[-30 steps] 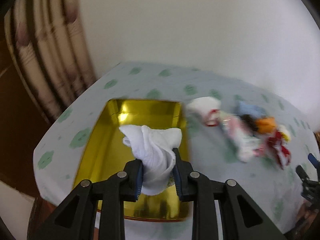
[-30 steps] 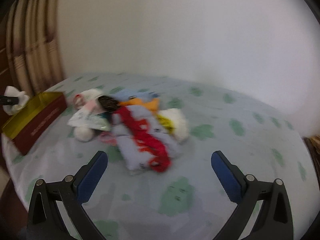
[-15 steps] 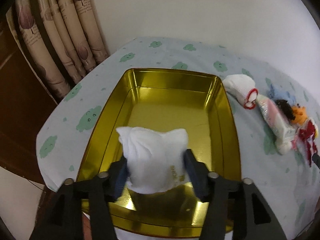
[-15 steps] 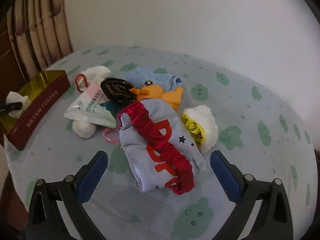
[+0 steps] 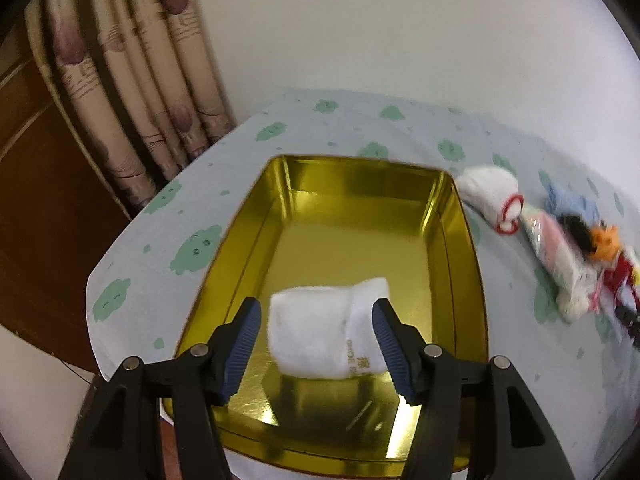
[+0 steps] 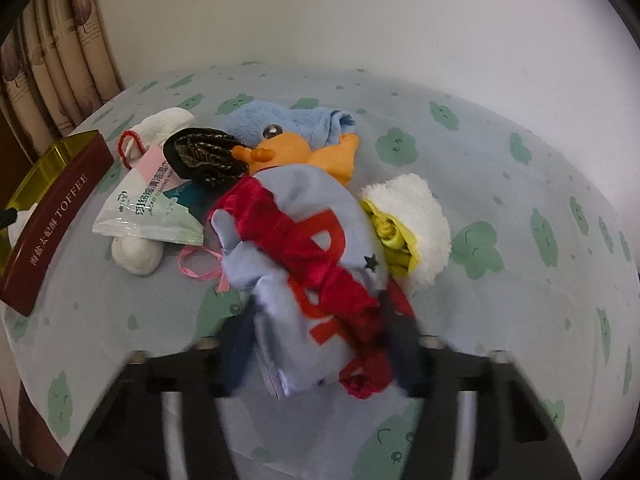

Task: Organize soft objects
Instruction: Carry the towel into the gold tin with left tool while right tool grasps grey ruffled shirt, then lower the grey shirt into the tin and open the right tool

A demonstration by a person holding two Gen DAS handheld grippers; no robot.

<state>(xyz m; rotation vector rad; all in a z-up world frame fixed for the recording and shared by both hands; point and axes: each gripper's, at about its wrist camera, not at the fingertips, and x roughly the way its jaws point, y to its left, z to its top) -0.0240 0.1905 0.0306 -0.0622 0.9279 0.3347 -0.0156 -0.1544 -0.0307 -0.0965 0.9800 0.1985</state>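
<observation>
A white sock lies on the floor of the gold tin. My left gripper stands open around it, both blue pads clear of the fabric. In the right wrist view a pale blue cloth with red trim and red letters lies at the front of the pile. My right gripper is closing on its near end. The blurred fingers touch the bunched cloth on both sides.
The pile also holds a white sock with a red loop, a wipes packet, a dark hair piece, a blue and orange plush and a fluffy white and yellow item. The tin's maroon side is at the left.
My left gripper lowered the white sock into the tin and opened off it. My right gripper came down over the blue cloth and closed from wide open onto it.
</observation>
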